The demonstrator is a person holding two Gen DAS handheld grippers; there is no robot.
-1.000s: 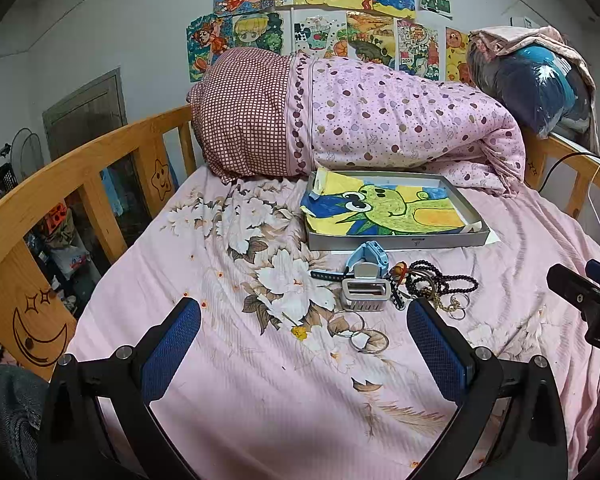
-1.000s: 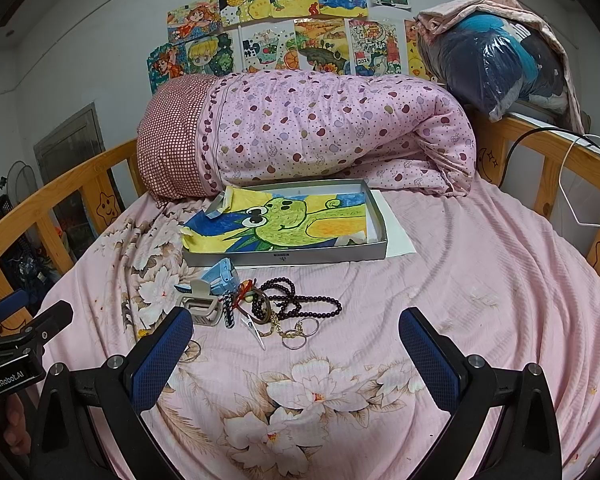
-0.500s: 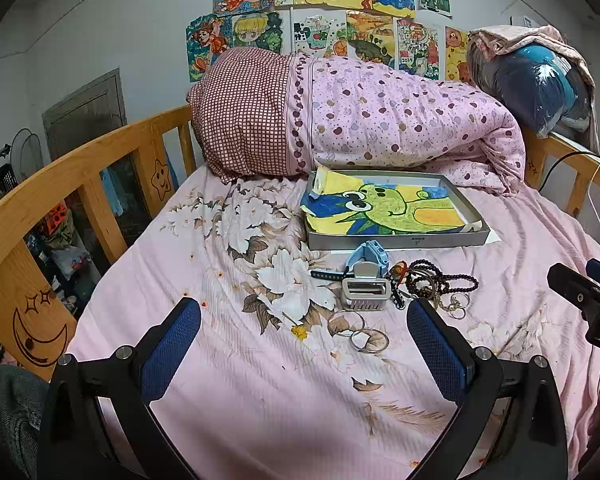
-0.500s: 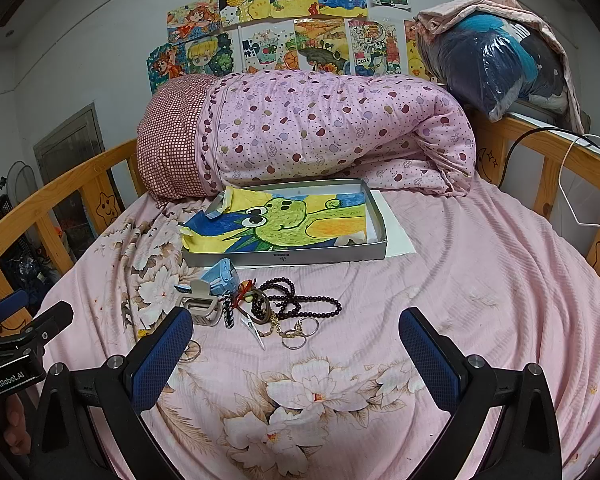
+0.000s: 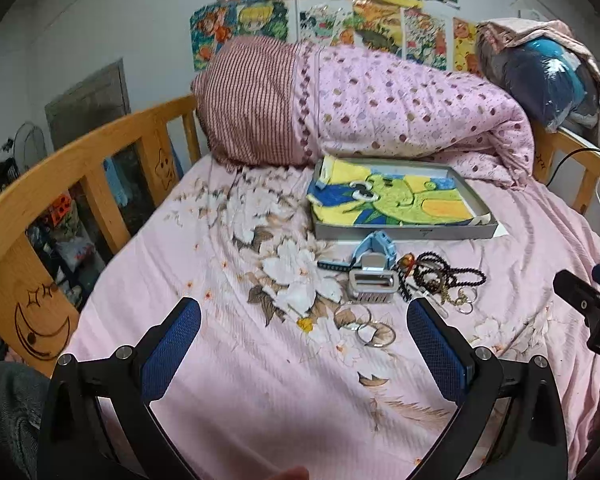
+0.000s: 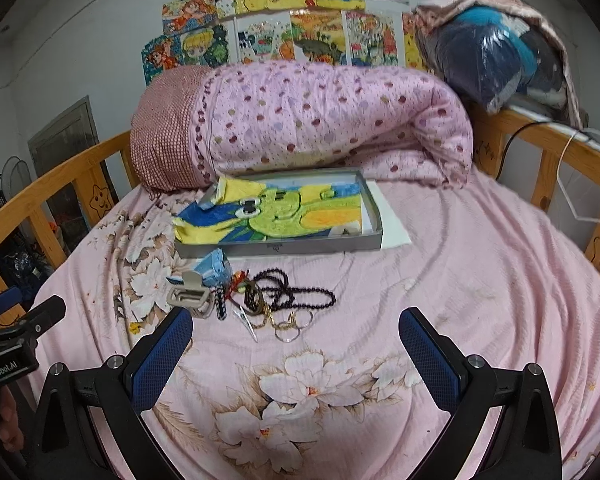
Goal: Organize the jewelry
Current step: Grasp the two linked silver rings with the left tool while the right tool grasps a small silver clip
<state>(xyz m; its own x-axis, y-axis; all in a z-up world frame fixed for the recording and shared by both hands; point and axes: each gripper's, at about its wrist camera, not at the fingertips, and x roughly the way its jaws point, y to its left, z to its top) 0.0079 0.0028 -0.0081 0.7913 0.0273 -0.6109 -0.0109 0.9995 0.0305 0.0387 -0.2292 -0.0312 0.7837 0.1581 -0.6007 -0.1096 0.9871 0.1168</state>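
Bed: pink floral sheet (image 6: 480,280) carries everything.
Jewelry: bead necklace (image 6: 296,294), rings (image 6: 294,326), hair claw (image 6: 192,296) heaped before the tray (image 6: 284,246), probably their destination.
Left gripper (image 5: 304,332): jaws spread, empty.
Right gripper (image 6: 296,338): jaws spread, empty, facing the heap.

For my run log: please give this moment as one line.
left gripper: open | right gripper: open | beads: on bed | tray: behind

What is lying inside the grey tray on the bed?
Inside the grey tray lies a colourful drawing of a green cartoon figure. It covers nearly the whole floor, so whatever may be under it is hidden.
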